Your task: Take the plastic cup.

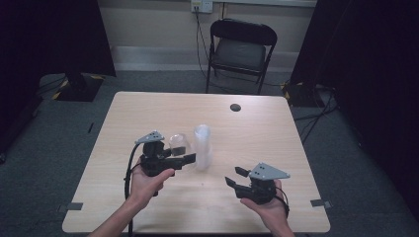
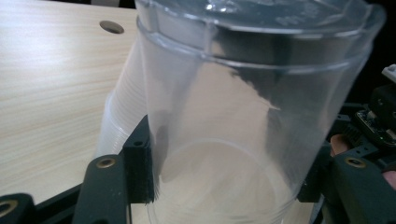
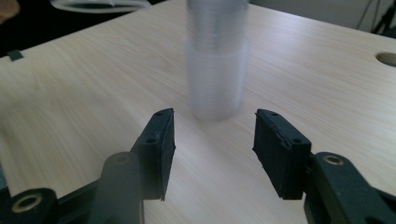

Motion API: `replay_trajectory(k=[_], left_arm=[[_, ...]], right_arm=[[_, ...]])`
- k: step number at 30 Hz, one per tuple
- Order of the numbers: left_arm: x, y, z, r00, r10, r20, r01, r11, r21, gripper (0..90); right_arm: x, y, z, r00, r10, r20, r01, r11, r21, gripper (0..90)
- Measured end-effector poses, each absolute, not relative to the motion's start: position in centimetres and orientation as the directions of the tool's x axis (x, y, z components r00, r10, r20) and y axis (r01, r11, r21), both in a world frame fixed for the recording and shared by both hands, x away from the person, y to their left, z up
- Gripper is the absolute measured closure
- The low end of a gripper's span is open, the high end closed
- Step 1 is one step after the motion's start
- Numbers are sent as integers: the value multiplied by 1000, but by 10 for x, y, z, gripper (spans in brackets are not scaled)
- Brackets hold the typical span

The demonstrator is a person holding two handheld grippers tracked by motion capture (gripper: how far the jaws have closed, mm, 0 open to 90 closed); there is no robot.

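Left gripper view: clear cup (image 2: 243,121) between left tool's (image 2: 229,172) pads.

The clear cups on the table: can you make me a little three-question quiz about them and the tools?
1. True or false: the left tool grips a clear cup.
2. What stands in front of the right tool? A) a stack of cups B) a bottle C) a bowl
3. Fill in: the right tool's pads have ____ between them.

Key: 1 true. 2 A. 3 nothing; they stand apart over the bare table.
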State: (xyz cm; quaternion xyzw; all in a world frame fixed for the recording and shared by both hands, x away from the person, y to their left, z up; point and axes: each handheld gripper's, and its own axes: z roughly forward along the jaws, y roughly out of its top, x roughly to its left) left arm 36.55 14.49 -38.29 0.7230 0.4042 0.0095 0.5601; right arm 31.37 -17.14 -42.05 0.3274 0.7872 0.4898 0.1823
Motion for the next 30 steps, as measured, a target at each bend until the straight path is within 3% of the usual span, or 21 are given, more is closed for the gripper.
replay_trajectory(k=[15, 21, 30], left_arm=[[362, 132, -389, 666, 483, -569, 657, -17, 754, 397], [365, 134, -395, 629, 441, -640, 704, 27, 710, 402], [367, 134, -398, 610, 407, -680, 733, 36, 679, 402]], right_arm=[[314, -130, -413, -797, 603, -26, 200, 305, 931, 569], [313, -123, -414, -805, 590, -62, 124, 270, 955, 617], [307, -119, -417, -800, 589, -116, 57, 266, 962, 673]])
